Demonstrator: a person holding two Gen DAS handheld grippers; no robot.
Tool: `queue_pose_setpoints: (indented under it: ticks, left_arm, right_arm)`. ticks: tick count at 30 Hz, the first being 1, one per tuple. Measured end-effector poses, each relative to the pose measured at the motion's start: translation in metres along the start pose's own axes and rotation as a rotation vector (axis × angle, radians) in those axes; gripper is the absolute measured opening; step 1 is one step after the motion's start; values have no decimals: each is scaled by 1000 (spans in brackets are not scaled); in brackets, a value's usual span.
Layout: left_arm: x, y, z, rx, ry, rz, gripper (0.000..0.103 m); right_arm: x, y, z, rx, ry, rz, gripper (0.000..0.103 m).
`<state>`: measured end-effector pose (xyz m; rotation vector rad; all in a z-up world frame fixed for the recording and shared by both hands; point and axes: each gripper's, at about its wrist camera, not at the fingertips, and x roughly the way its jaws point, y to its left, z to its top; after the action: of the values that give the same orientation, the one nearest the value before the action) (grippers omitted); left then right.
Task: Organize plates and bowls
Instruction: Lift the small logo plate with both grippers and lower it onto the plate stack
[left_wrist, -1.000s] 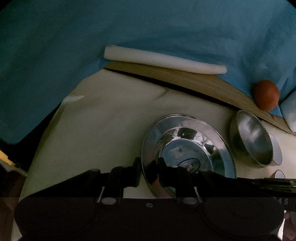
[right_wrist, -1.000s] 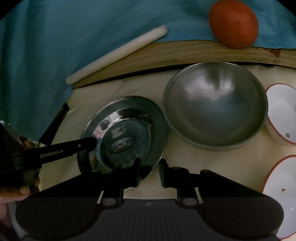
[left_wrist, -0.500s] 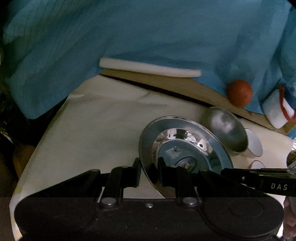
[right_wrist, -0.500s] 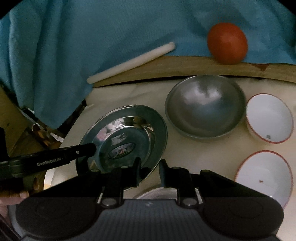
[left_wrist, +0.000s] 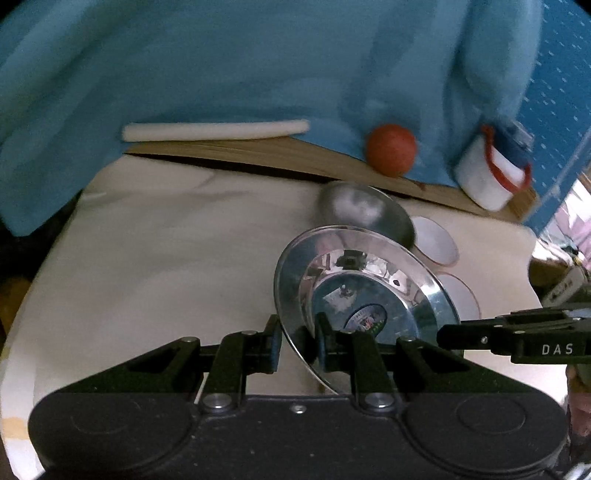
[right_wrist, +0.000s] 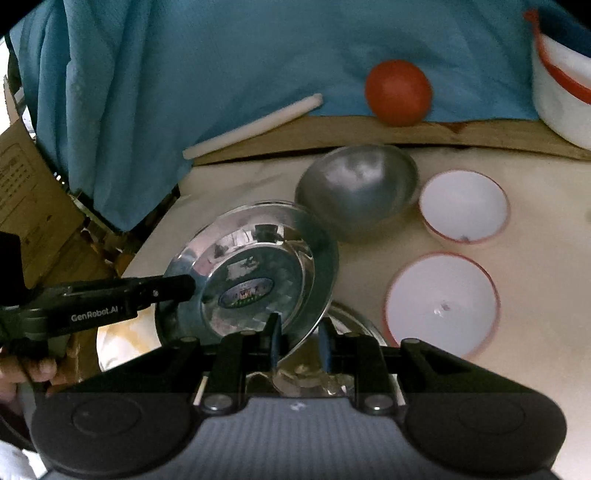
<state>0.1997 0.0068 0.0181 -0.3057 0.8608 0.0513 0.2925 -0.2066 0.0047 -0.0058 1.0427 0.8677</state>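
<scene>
Since the earlier frame the steel plate (right_wrist: 251, 273) had risen off the cloth; left gripper (left_wrist: 295, 347) and right gripper (right_wrist: 299, 341) both pinched its rim; steel bowl (right_wrist: 356, 190) and two white bowls (right_wrist: 441, 306) remained unstacked.

Cream-covered desk (right_wrist: 535, 280), with a bare wooden strip (right_wrist: 332, 136) along the far edge. Resting on the cream part: steel bowl (right_wrist: 356, 190), just beside a small white bowl with a red rim (right_wrist: 463, 206); nearer, a bigger white red-rimmed bowl (right_wrist: 441, 304); beside that, another steel plate (right_wrist: 351, 317), mostly hidden. On the far strip: white stick (right_wrist: 253, 125), orange ball (right_wrist: 398, 92), white tub with a red band (right_wrist: 561, 74). Behind, draped blue cloth (right_wrist: 184, 74).
</scene>
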Motion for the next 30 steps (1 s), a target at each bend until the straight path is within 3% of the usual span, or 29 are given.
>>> queue_pose_setpoints:
  ticks: [16, 30]
  left_arm:
    - [2, -32, -30, 92, 101, -20, 22]
    - [10, -41, -36, 111, 158, 4, 25]
  right_arm:
    - [-23, -20, -39, 14, 92, 5, 24]
    - [-16, -26, -38, 33, 151, 1, 24]
